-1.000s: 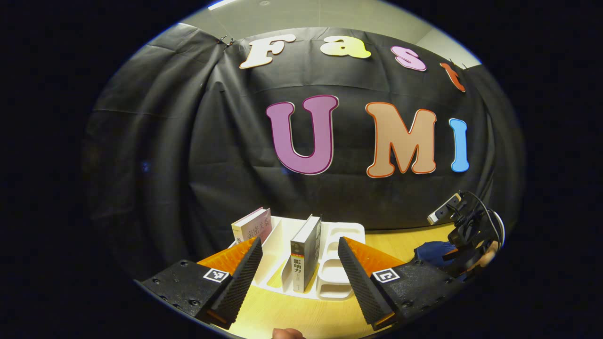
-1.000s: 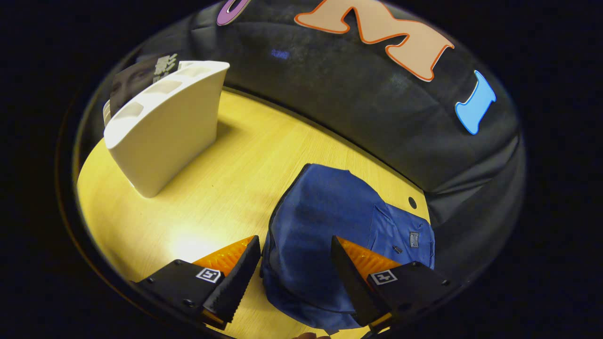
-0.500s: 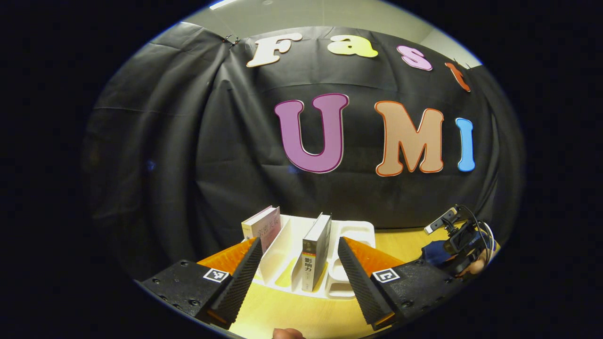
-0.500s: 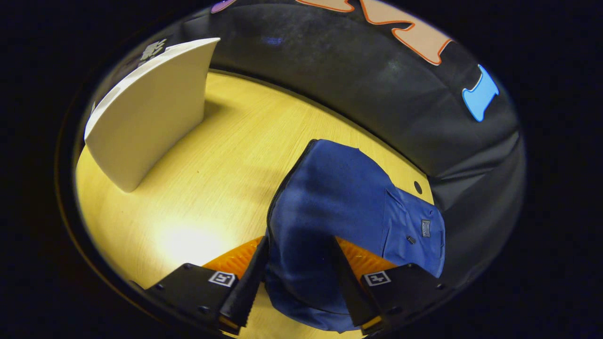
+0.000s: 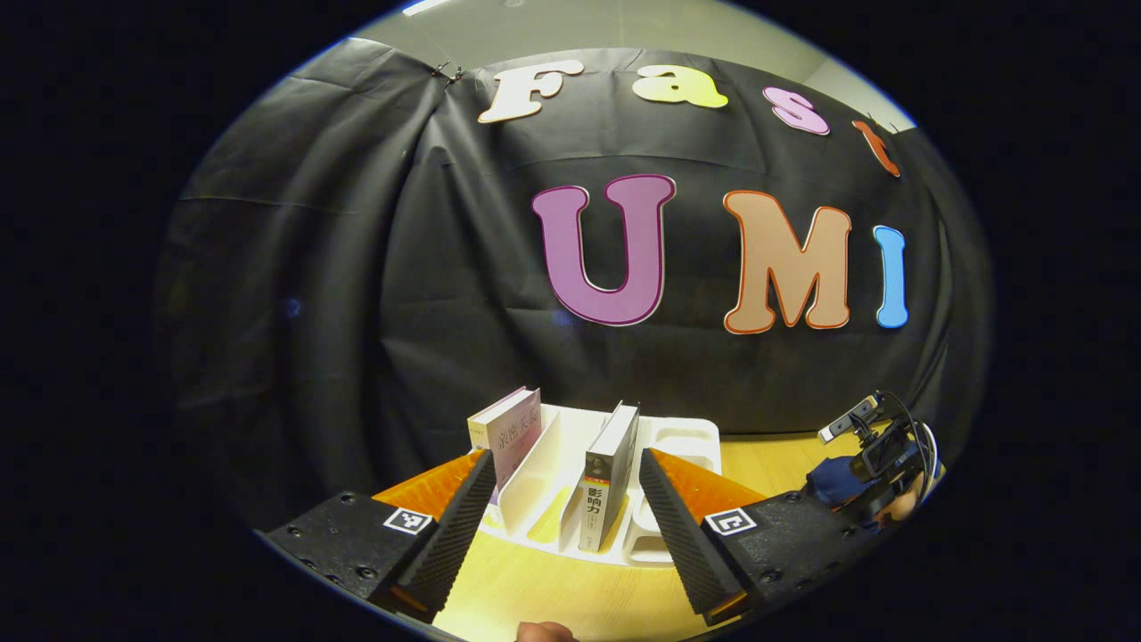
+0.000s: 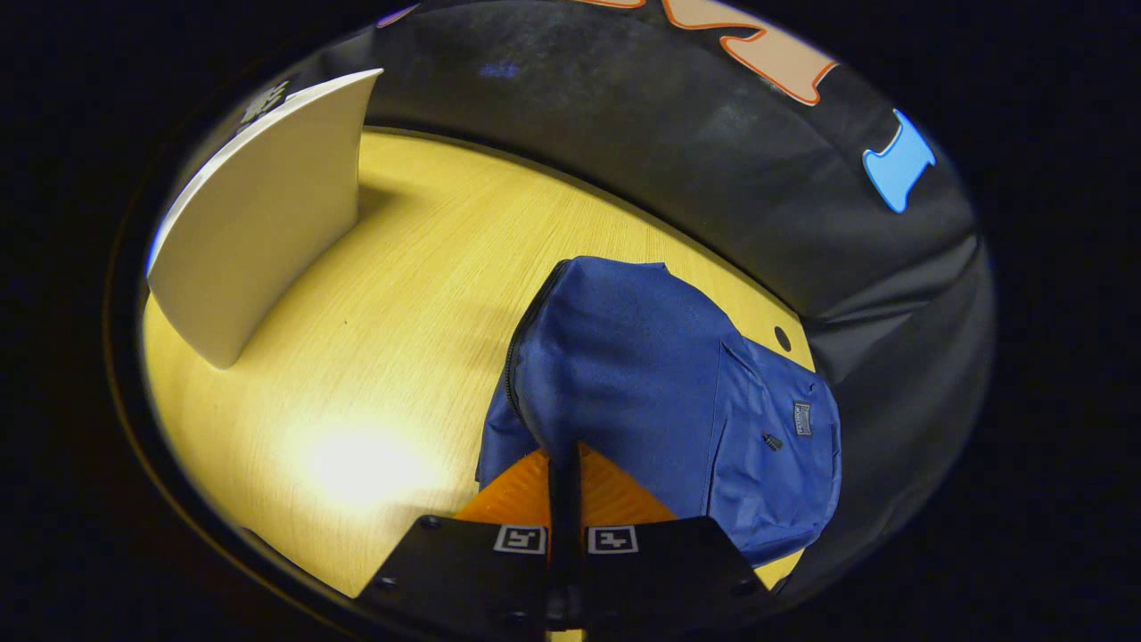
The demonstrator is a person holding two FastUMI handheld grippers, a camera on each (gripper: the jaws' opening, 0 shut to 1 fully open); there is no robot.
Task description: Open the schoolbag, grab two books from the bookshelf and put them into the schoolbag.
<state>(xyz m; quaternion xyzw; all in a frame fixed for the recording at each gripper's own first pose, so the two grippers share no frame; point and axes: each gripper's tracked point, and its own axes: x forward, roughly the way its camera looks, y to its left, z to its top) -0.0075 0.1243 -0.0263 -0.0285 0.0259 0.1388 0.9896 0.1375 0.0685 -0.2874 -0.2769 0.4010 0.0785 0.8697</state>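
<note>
Now, in the left gripper view, the left gripper (image 5: 563, 517) is held spread before the bookshelf (image 5: 664, 446) and two books at 12 o'clock, while in the right gripper view the right gripper (image 6: 564, 481), spread a moment ago, is pinched onto the schoolbag (image 6: 660, 392) fabric, so opening seems begun.

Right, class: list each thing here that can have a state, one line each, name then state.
Left hand-held gripper: open, holding nothing.
Right hand-held gripper: shut on the schoolbag's fabric.
Schoolbag: lying on the table, pinched at its near edge.
Dark book: upright in the bookshelf.
Pink book: leaning in the bookshelf.
</note>
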